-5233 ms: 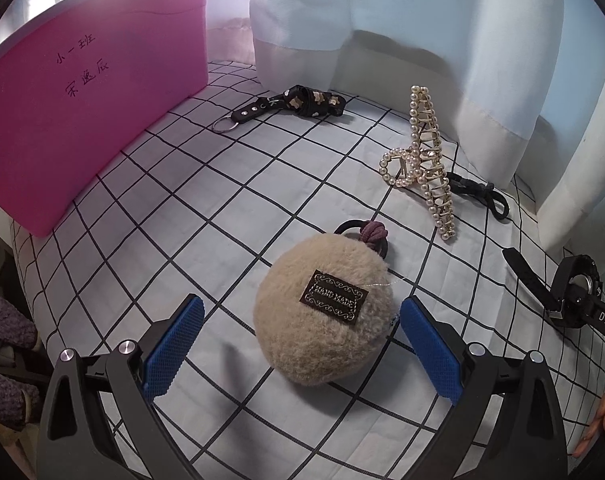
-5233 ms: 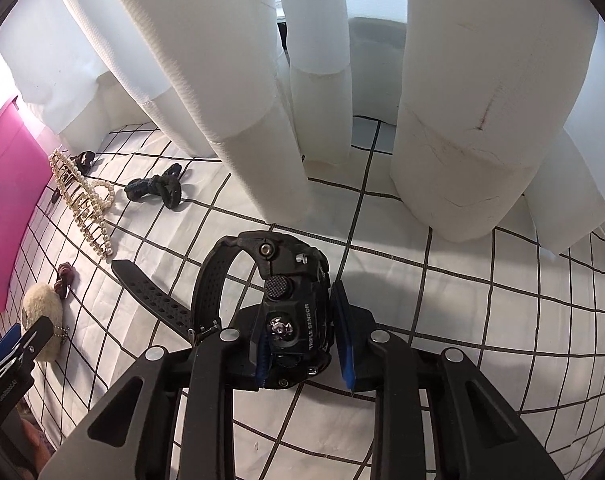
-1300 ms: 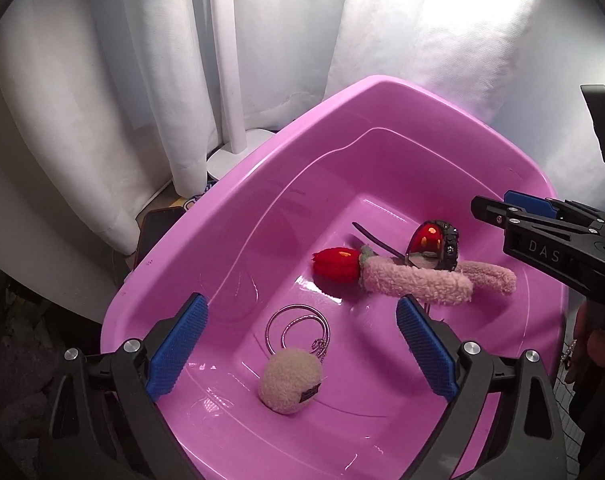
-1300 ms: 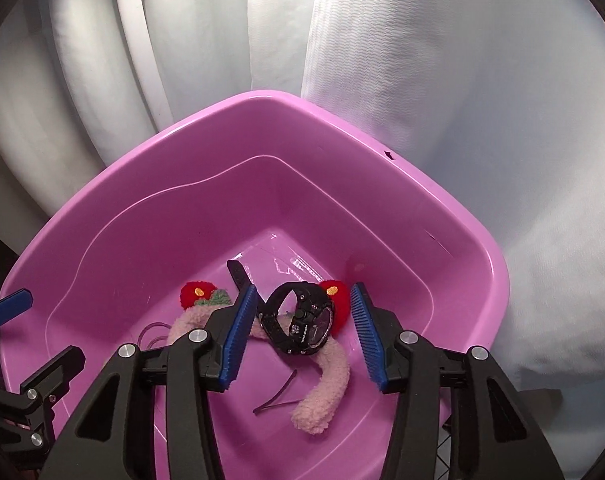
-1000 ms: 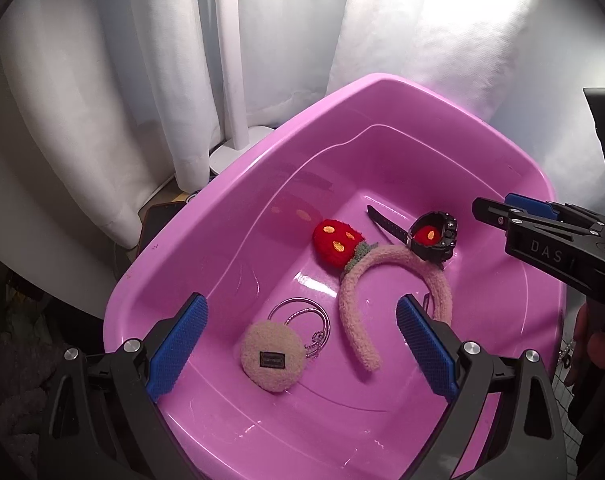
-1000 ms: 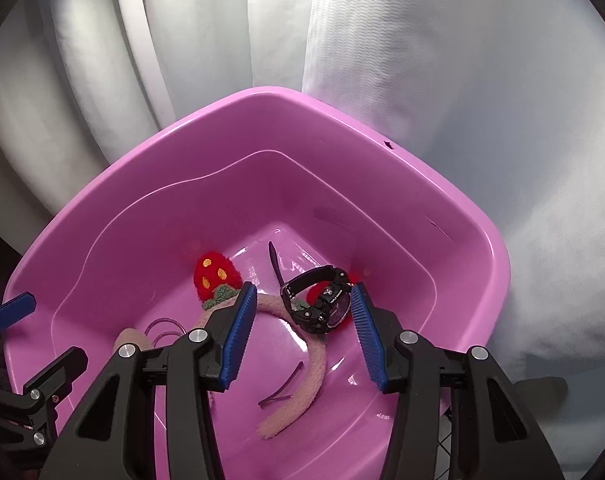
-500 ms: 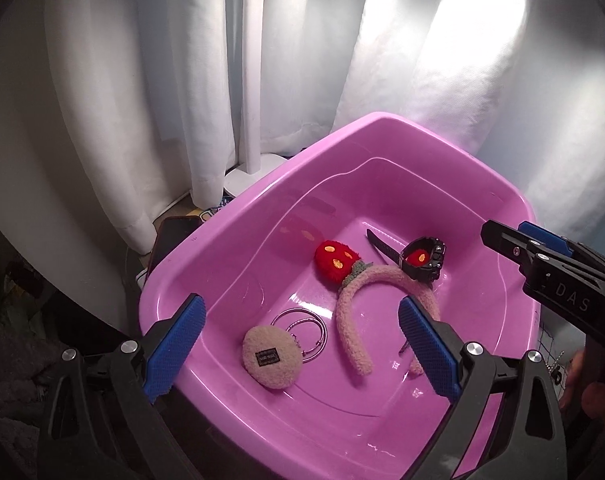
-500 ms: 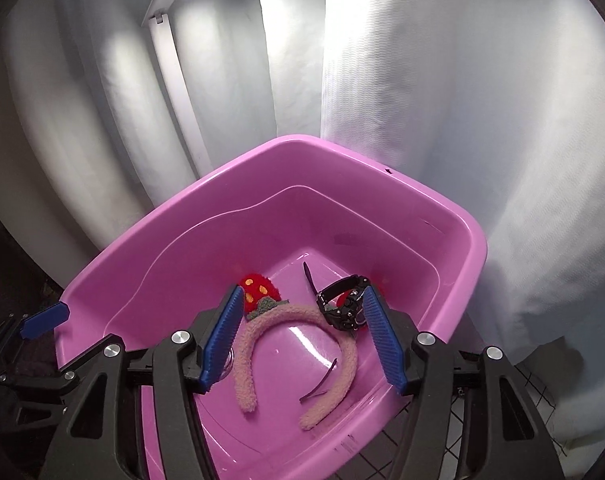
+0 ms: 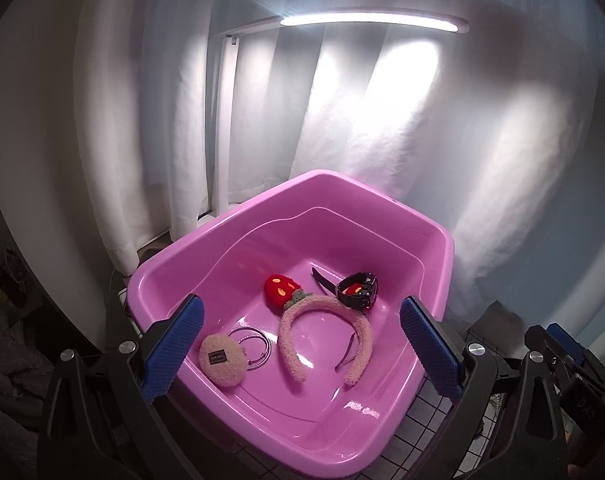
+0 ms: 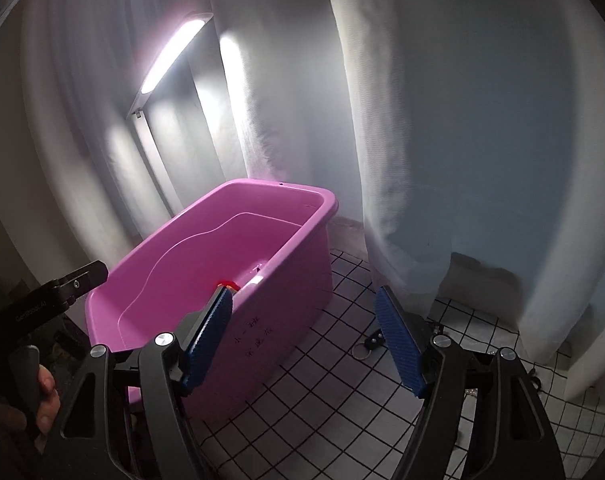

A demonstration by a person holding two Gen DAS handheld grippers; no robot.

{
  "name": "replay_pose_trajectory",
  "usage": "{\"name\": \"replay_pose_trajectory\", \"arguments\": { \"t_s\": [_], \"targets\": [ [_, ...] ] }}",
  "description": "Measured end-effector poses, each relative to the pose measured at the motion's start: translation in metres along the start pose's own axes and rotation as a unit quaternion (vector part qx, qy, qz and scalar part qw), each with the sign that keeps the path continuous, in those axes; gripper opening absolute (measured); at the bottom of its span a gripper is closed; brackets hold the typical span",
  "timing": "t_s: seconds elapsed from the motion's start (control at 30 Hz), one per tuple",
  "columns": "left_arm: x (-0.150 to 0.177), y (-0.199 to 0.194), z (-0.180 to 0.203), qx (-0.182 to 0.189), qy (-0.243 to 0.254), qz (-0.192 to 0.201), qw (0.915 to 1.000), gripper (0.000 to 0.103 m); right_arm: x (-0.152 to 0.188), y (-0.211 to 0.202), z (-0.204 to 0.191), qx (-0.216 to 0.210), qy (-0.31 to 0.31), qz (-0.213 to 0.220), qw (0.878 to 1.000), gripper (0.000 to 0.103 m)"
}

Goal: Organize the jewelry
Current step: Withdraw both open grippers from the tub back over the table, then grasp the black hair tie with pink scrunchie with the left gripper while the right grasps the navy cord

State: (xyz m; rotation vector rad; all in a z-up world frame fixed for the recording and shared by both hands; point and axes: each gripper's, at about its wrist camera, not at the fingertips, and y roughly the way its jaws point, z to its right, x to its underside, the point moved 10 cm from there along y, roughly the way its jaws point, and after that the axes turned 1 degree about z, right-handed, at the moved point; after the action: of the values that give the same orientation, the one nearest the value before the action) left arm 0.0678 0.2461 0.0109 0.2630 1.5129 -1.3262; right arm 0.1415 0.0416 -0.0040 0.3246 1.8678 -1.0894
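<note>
A pink plastic tub (image 9: 382,208) holds a black watch (image 9: 357,290), a fuzzy pink headband with a red strawberry (image 9: 322,332), a beige pompom (image 9: 222,360) and a silver ring (image 9: 256,344). My left gripper (image 9: 298,344) hangs open above the tub's near side, nothing between its blue pads. My right gripper (image 10: 304,340) stands to the right of the tub (image 10: 278,248), over the checked cloth; its jaws are opening and empty. A black studded strap with a ring (image 10: 368,344) lies on the cloth just beyond the right gripper.
White curtains (image 9: 382,120) hang close behind the tub, with a lit lamp bar (image 9: 366,20) overhead. The black-and-white checked cloth (image 10: 322,400) spreads right of the tub. A person's hand (image 10: 42,392) holds the left gripper's handle at the lower left of the right wrist view.
Both grippers have drawn back and up from the tub. The right one swung out to the tub's right and opened wider, leaving the watch lying inside.
</note>
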Motion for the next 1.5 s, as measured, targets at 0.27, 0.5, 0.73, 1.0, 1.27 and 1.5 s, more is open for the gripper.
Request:
{"name": "replay_pose_trajectory", "arguments": {
  "t_s": [0.27,0.5,0.73,1.0,1.27,1.5],
  "targets": [
    [0.042,-0.032,0.086,0.029,0.034,-0.001,0.999,0.097,0.075,-0.061,0.104,0.058,0.026,-0.04,0.997,0.071],
    [0.108,-0.04,0.151,0.038,0.058,-0.044,0.9967,0.097,0.116,-0.096,0.18,0.071,0.051,-0.061,0.994,0.071],
    [0.171,-0.039,0.193,0.018,0.089,-0.076,0.9929,0.097,0.141,-0.103,0.225,0.055,0.049,-0.085,0.994,0.071],
    [0.216,-0.013,0.202,-0.014,0.092,-0.11,0.9896,0.097,0.159,-0.084,0.245,0.034,0.043,-0.107,0.993,0.071],
    [0.235,0.041,0.208,-0.02,0.105,-0.118,0.9872,0.097,0.167,-0.022,0.246,0.022,0.045,-0.134,0.99,0.071],
    [0.251,0.078,0.227,-0.011,0.115,-0.118,0.9862,0.097,0.169,0.03,0.239,0.013,0.015,-0.129,0.991,0.071]
  ]
}}
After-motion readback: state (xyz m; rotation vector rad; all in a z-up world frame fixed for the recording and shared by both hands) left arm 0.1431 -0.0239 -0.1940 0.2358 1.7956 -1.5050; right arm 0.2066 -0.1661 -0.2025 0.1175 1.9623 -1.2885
